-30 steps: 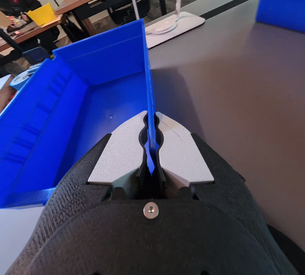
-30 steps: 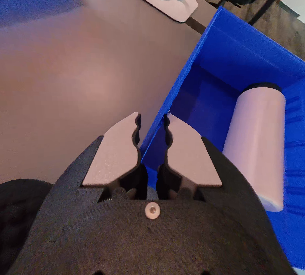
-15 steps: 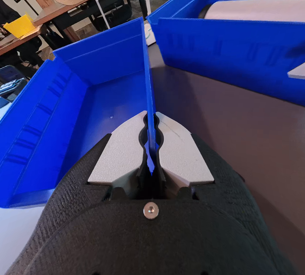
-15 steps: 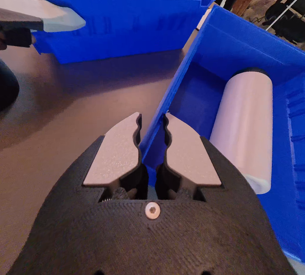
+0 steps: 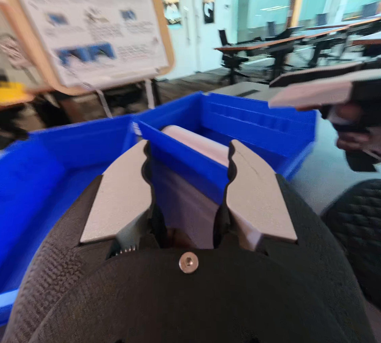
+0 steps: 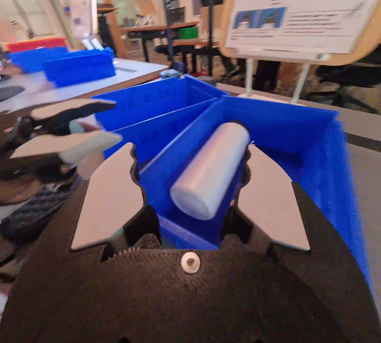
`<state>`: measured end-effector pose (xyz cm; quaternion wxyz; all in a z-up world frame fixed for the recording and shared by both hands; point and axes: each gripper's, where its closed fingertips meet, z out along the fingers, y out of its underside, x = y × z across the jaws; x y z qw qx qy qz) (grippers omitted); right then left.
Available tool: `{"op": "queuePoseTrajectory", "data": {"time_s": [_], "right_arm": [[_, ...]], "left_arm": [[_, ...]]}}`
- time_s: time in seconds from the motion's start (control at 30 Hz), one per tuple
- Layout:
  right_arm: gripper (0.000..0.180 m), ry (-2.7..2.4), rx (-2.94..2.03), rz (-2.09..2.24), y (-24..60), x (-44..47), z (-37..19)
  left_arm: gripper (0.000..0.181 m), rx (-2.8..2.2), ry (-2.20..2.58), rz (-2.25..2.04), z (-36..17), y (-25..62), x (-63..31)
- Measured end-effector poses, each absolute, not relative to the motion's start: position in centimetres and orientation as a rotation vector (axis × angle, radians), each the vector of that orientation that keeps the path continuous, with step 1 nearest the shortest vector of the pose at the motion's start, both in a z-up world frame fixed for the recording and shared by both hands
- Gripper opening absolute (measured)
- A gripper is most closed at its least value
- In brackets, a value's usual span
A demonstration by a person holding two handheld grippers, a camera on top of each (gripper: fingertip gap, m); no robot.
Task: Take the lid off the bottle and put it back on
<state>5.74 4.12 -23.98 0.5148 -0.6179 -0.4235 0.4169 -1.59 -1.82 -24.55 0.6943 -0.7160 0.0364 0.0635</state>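
Note:
A pale lilac bottle (image 6: 212,174) lies on its side in the right blue bin (image 6: 319,147), its black lid (image 6: 235,122) at the far end. In the left wrist view the bottle (image 5: 195,143) shows behind the bin's wall (image 5: 185,160). My right gripper (image 6: 189,147) is open and empty, just above and in front of the bottle's base. My left gripper (image 5: 187,143) is open and empty, facing the near wall of the same bin. Each gripper shows in the other view, the left (image 6: 117,121) and the right (image 5: 272,94), both open.
A second blue bin (image 5: 41,168) stands against the left side of the first; it also shows in the right wrist view (image 6: 144,106). A poster board on a white stand (image 5: 92,24) is behind them. More blue bins (image 6: 78,69) sit on another table. Desks and chairs (image 5: 268,48) are farther back.
Both grippers have let go of the bin walls, opened wide and pulled back and up. The two bins now stand side by side. The views are blurred by motion.

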Motion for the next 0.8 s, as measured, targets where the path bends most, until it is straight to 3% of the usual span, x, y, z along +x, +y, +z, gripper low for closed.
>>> {"op": "queuePoseTrajectory", "data": {"time_s": [0.13,0.23,0.27,0.3,0.37,0.43,0.6,0.8], "right_arm": [[0.106,-0.765,-1.681,0.661,11.7,13.8,-26.6],[0.104,-0.807,-1.875,0.618,13.3,15.3,-31.5],[0.098,-0.819,-1.920,0.632,13.5,15.1,-32.5],[0.088,-0.837,-1.951,0.625,13.5,15.0,-33.3],[0.040,-0.973,-2.002,0.583,12.8,14.5,-35.0],[0.008,-1.042,-1.986,0.369,13.2,15.5,-35.3],[0.009,-1.034,-1.757,0.137,12.5,15.8,-29.8],[0.009,-0.976,-1.568,0.029,9.9,14.7,-20.8]], "left_arm": [[0.090,-1.769,0.065,-0.082,-28.6,0.7,1.8],[0.086,-1.913,0.076,-0.054,-32.0,2.2,2.7],[0.073,-1.955,0.086,-0.034,-32.9,2.5,2.8],[0.059,-1.986,0.091,-0.007,-33.7,2.7,2.7],[0.050,-2.000,0.093,0.064,-33.9,3.0,2.3],[0.031,-1.993,0.096,0.203,-33.4,3.1,1.2],[0.019,-1.929,0.073,0.188,-30.0,3.8,-0.2],[0.017,-1.755,0.074,0.202,-21.2,2.4,-2.2]]}}
